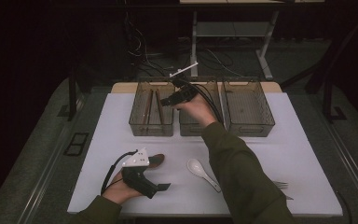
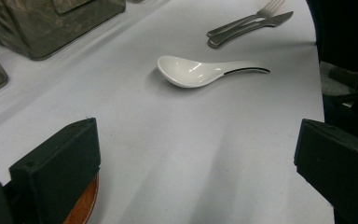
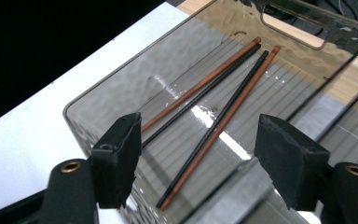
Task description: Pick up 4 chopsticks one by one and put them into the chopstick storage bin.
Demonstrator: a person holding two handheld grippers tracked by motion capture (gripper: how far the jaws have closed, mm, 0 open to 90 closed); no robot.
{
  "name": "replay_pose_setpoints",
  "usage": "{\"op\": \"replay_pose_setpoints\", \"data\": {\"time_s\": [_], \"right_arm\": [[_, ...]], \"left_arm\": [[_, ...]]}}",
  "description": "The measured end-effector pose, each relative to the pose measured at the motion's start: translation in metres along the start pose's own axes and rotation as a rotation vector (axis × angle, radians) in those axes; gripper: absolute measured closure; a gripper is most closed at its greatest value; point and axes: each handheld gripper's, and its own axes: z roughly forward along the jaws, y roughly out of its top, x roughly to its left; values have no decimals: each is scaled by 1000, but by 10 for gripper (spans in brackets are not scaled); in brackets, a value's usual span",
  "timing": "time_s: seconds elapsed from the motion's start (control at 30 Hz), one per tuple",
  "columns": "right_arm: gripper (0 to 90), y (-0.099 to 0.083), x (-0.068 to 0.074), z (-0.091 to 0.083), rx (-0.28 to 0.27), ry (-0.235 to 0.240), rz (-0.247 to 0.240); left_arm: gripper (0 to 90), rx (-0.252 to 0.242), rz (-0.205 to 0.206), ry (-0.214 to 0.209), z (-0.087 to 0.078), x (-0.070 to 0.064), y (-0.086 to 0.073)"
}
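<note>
My right gripper (image 1: 168, 101) hangs open over the left clear bin (image 1: 137, 122). Seen along its jaws, the right gripper (image 3: 200, 140) stands just above several red-brown and black chopsticks (image 3: 219, 93) lying on that bin's floor (image 3: 121, 88), with nothing between its fingers. Those chopsticks (image 1: 152, 105) lie lengthwise in the bin. My left gripper (image 1: 160, 175) rests low at the front left of the white table, open. From the left gripper (image 2: 198, 140), a white ceramic spoon (image 2: 200, 72) lies ahead. A brown wooden piece (image 2: 81, 210) sits under its left jaw.
Two more clear bins, the middle one (image 1: 192, 128) and the right one (image 1: 248, 109), stand at the back of the white table (image 1: 284, 140). A metal fork and knife (image 2: 247, 25) lie near the front right edge. The white spoon (image 1: 203, 171) lies beside the right sleeve.
</note>
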Motion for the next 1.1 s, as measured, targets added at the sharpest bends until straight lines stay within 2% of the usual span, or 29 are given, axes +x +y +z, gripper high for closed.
{"op": "replay_pose_setpoints", "data": {"time_s": [0.23,0.73,1.1], "right_arm": [[287,-16,-2,-23,-33,31,-12],[279,-56,-11,-66,-78,29,-47],[279,-99,-22,-99,-99,38,-46]], "left_arm": [[0,7,-1,6,0,0,0],[0,13,-4,8,1,0,0],[0,20,-7,15,2,1,-1]]}}
